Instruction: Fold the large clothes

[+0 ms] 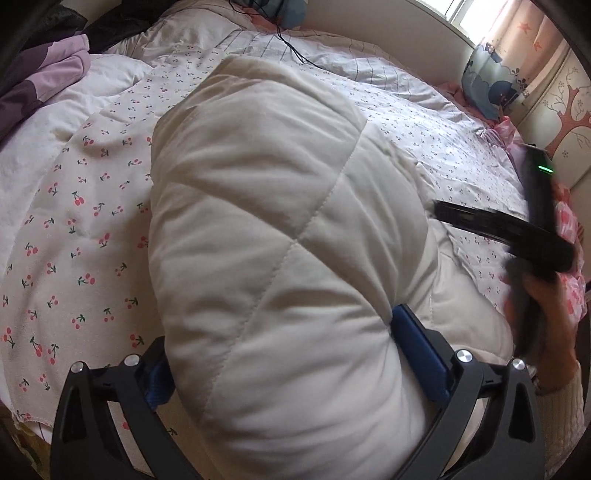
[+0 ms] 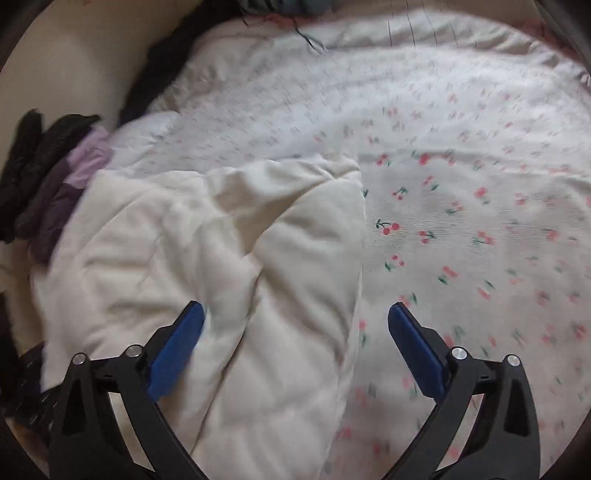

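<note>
Closest in the left wrist view, the left gripper (image 1: 280, 354) has its blue pads pressed into either side of a thick roll of the cream quilted garment (image 1: 266, 206), clamped on it and holding the bulk bunched up off the bed. In the right wrist view, the right gripper (image 2: 295, 347) has its fingers spread wide with nothing between them that they grip; it hangs over the garment's right edge (image 2: 221, 258), one pad above the padding, the other above the cherry-print bedsheet (image 2: 461, 221). The step in hand looks like gathering a fold (the piece seems already doubled on itself). Next, the right gripper likely needs to close on the free edge so both can lay the fold flat. Farther off lie a purple garment (image 1: 55, 66) at the left, a black cable (image 1: 291, 48), and a cartoon-print pillow (image 1: 487, 85) by the curtained window (image 1: 517, 22).
</note>
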Demonstrator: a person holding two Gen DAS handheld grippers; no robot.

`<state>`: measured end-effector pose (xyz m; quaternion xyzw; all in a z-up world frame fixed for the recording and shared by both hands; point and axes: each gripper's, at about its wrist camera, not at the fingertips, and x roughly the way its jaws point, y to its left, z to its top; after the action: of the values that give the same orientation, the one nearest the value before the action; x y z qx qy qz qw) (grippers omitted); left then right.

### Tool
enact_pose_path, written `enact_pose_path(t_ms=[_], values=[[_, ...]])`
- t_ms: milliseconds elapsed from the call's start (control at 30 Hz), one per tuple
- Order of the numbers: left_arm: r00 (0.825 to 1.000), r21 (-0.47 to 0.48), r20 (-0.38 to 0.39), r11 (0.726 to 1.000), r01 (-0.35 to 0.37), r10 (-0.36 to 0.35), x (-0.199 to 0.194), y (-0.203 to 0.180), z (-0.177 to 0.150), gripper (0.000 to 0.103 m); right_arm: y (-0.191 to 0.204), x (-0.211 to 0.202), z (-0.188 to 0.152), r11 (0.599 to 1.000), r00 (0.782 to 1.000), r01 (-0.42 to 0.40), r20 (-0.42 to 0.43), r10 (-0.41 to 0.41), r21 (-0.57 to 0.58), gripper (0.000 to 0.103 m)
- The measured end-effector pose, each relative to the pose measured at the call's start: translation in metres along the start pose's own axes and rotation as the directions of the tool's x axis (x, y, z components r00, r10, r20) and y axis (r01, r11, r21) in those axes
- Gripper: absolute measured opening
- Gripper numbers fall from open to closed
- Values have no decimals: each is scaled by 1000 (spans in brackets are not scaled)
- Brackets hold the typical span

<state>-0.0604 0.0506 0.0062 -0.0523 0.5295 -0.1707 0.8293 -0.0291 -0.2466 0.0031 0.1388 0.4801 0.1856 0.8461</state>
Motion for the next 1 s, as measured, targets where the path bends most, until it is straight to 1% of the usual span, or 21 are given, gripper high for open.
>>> enact_pose_path(t_ms=[33, 67, 100, 133, 200, 233, 300, 333, 400, 467, 533, 600, 633, 667, 700, 733, 767, 800, 833, 900, 1000], values=[[1000, -7, 7, 1000, 7, -7, 1, 3, -2, 98, 12, -16, -15, 999, 1000, -3, 16, 4, -54, 96], [1000, -12, 13, 1000, 10, -9, 2, 5, -3, 98, 21, -15, -29, 991, 998, 66, -16, -69, -112, 96], [1000, -17, 22, 1000, 8, -8, 2, 5, -4, 98, 27, 1, -49, 965, 977, 176, -85, -195, -194, 96], [1000, -13, 25, 1000, 7, -7, 2, 3, -6, 98, 23, 15, -60, 958, 968, 197, -111, -223, -207, 96], [999, 38, 27, 999, -23, 22, 2, -8, -10, 98, 0, 24, -72, 979, 971, 159, -162, -178, -125, 96], [998, 50, 40, 998, -46, 44, -2, -14, -11, 98, -7, 22, -71, 980, 964, 166, -192, -184, -108, 96], [998, 43, 49, 998, -49, 46, -12, -18, -13, 98, -10, 11, -68, 981, 962, 171, -200, -187, -93, 96], [997, 46, 54, 997, -54, 51, -15, -18, -14, 98, -6, 1, -64, 979, 964, 182, -178, -196, -96, 96], [997, 42, 60, 998, -53, 50, -14, -14, -14, 98, 4, -23, -52, 980, 979, 173, -94, -182, -95, 96], [997, 19, 60, 999, -39, 38, -11, -7, -14, 98, 13, -45, -30, 993, 995, 104, 8, -104, -52, 96], [997, 20, 68, 999, -40, 39, -12, -7, -15, 98, 24, -48, 1, 999, 996, 45, 74, -43, -24, 96], [996, 27, 76, 998, -50, 48, -11, -9, -16, 98, 37, -32, 31, 1000, 996, 3, 91, -2, -8, 96], [996, 29, 77, 998, -51, 49, -11, -9, -15, 98, 38, -22, 39, 1000, 995, -23, 94, 22, 6, 96], [996, 32, 78, 998, -51, 49, -11, -9, -15, 98, 34, -2, 48, 999, 996, -32, 84, 28, 42, 96], [996, 33, 82, 998, -51, 48, -11, -8, -17, 98, 28, 25, 52, 997, 998, -16, 67, 11, 78, 96], [995, 36, 86, 998, -50, 47, -11, -8, -17, 98, 15, 55, 49, 994, 999, -3, 44, -2, 110, 96], [995, 41, 91, 998, -51, 47, -10, -9, -16, 98, 4, 82, 42, 989, 999, -26, 28, 22, 144, 97], [994, 47, 95, 998, -53, 48, -7, -11, -16, 98, -6, 96, 28, 982, 996, -72, 63, 62, 176, 97], [994, 59, 96, 996, -59, 53, -4, -12, -15, 98, -11, 94, 21, 977, 993, -75, 106, 55, 198, 96], [992, 85, 102, 993, -78, 69, 0, -15, -12, 98, -5, 86, 17, 981, 992, -44, 126, 20, 191, 96], [993, 87, 107, 994, -62, 52, 0, -11, -12, 98, -13, 76, 21, 970, 993, -96, 93, 77, 222, 96]])
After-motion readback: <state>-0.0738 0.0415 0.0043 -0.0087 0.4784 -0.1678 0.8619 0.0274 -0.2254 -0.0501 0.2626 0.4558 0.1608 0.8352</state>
